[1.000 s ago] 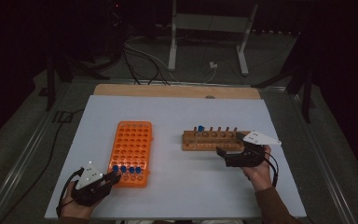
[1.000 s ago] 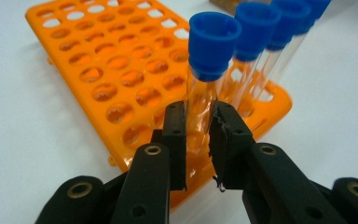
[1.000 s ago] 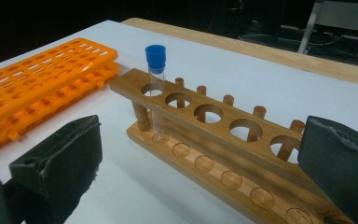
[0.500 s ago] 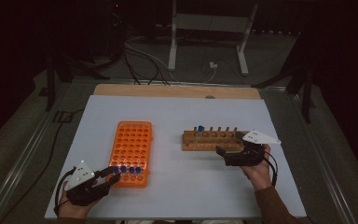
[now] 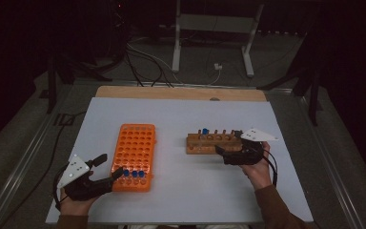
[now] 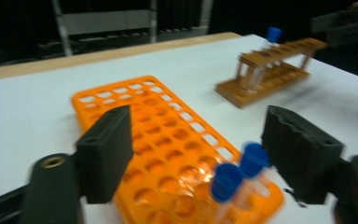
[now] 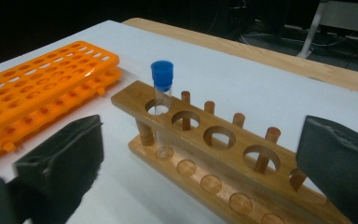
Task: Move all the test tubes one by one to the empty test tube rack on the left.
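Blue-capped tubes point(image 6: 240, 175) stand in the near corner of the orange rack point(image 5: 134, 155) on the white desk point(image 5: 181, 114), toward the person's left. The left gripper point(image 5: 106, 168) sits just beside that corner; its jaws have just been opening, released, with the tubes between them but untouched. To the right, a wooden rack point(image 7: 223, 154) holds one blue-capped tube point(image 7: 161, 100) at its end hole. The right gripper point(image 5: 223, 151) gapes at that rack's near end, grasping nothing.

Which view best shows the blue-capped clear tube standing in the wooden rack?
The right gripper view: the blue-capped clear tube stands close and sharp in the wooden rack's end hole. The left gripper view shows it far off and blurred; the high view shows just a blue dot.
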